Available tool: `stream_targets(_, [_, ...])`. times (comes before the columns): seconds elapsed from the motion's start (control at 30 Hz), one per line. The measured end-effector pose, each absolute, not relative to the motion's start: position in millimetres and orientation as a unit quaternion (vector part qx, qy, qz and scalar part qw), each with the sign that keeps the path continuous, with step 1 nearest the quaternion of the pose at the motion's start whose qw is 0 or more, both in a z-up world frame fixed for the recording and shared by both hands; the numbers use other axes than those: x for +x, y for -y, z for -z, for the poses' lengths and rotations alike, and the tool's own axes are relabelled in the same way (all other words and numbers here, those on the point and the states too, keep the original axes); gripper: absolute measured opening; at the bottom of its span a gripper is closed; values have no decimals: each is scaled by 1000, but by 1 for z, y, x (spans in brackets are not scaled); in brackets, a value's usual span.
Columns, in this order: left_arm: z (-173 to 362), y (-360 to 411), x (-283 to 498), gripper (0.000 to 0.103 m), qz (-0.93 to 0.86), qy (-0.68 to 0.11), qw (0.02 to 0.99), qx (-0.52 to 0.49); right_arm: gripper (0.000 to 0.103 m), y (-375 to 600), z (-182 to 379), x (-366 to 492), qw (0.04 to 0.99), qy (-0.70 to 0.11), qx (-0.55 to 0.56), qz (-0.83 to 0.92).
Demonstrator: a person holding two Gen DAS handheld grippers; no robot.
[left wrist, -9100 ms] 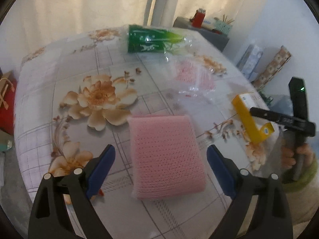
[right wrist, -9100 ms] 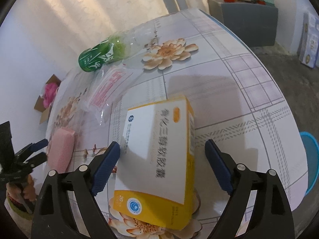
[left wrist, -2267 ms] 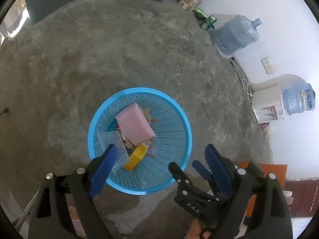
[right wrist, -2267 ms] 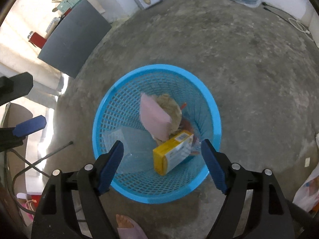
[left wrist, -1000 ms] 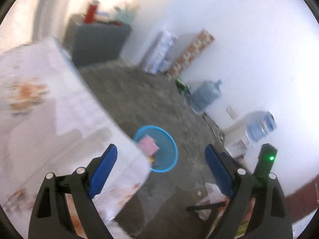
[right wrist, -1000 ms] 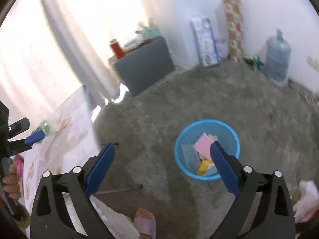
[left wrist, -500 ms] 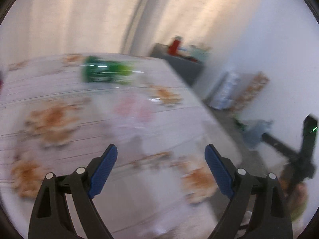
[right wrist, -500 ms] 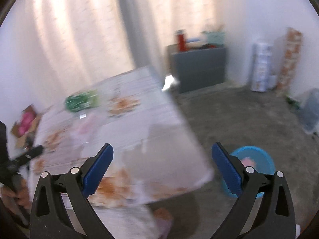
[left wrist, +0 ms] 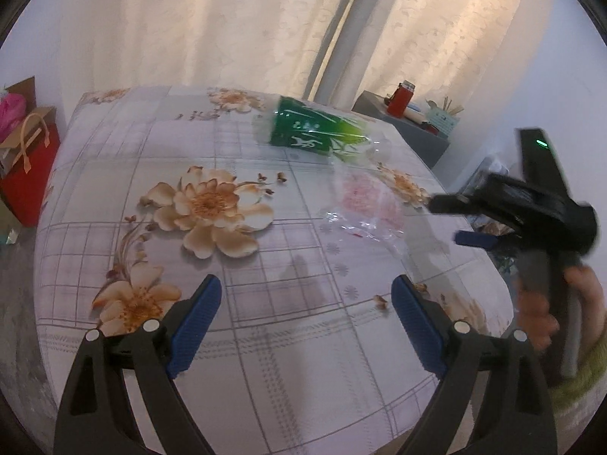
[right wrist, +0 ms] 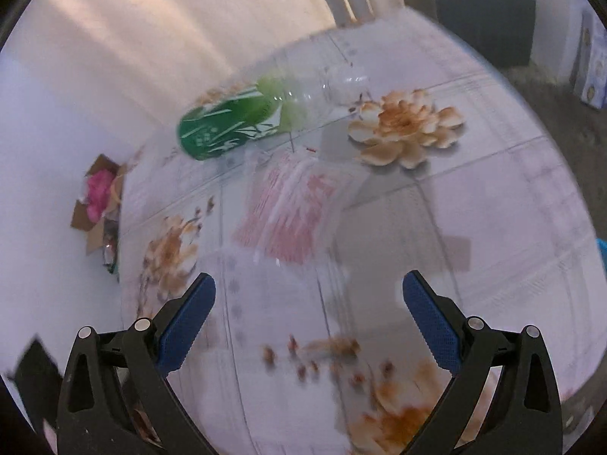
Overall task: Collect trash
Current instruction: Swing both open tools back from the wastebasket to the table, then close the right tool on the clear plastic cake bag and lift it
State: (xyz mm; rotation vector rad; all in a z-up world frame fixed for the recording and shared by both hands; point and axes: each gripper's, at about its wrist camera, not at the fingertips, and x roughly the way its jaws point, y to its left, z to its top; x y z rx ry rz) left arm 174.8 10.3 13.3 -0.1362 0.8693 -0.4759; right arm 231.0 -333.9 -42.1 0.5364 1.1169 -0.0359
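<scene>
Both hand-held grippers, left (left wrist: 303,314) and right (right wrist: 307,314), gape wide, empty; green-labelled bottle (left wrist: 318,132) near bench (left wrist: 114,189) far edge, upper frame.

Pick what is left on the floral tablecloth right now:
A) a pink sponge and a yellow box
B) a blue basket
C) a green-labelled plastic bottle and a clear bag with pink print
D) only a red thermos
C. The green-labelled plastic bottle lies on its side at the far end of the tablecloth, with the clear bag with pink print just in front of it; both grippers are open and empty.
</scene>
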Motion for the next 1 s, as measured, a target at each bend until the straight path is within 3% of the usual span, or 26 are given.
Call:
stream_targets(0.33, [-4, -37, 188, 89, 213, -426, 875, -90, 95, 306, 72, 300, 793, -571, 197, 75])
stream_targets(0.63, [0, -49, 195, 89, 203, -428, 875, -97, 94, 277, 81, 296, 821, -552, 110, 95])
stream_targets(1.0, [4, -42, 196, 89, 201, -438, 871, -94, 70, 267, 83, 258, 841, -530, 63, 86])
